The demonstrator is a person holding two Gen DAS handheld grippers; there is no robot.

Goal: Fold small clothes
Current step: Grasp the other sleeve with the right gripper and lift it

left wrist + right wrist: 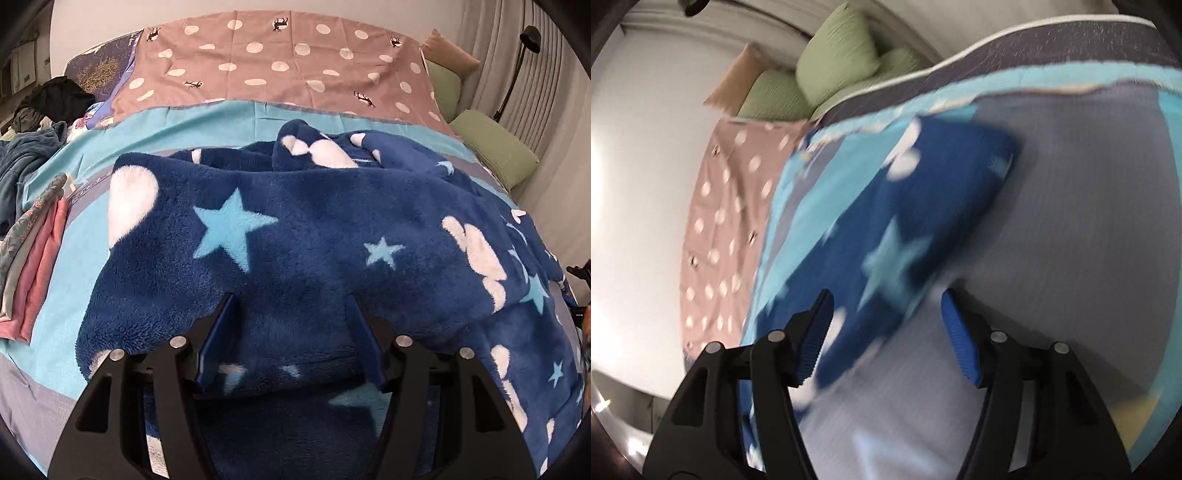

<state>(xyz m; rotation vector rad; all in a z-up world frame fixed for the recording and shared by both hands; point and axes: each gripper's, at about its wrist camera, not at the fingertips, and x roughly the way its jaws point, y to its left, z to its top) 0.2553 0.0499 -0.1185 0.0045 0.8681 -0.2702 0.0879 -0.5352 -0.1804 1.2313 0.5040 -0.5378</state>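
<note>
Only the left wrist view shows the stack of folded pink and floral clothes (pixel 35 258) at 9 o'clock and the dark heap of unfolded clothes (pixel 33 122) at 10 o'clock. The right wrist view is motion-blurred.

The bed (pixel 66 369) carries a turquoise-and-grey striped sheet, a dotted brown cloth (pixel 280 70) and green pillows (pixel 834 48).

The navy fleece garment with stars and white clouds (pixel 295 236) lies spread mid-bed. The left gripper (pixel 293 306) has its fingers apart over the fleece; the right gripper (pixel 886 306) has its fingers apart, gripping nothing.

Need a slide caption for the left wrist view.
Open left gripper hovering over a navy star-print fleece garment spread on the bed.
</note>
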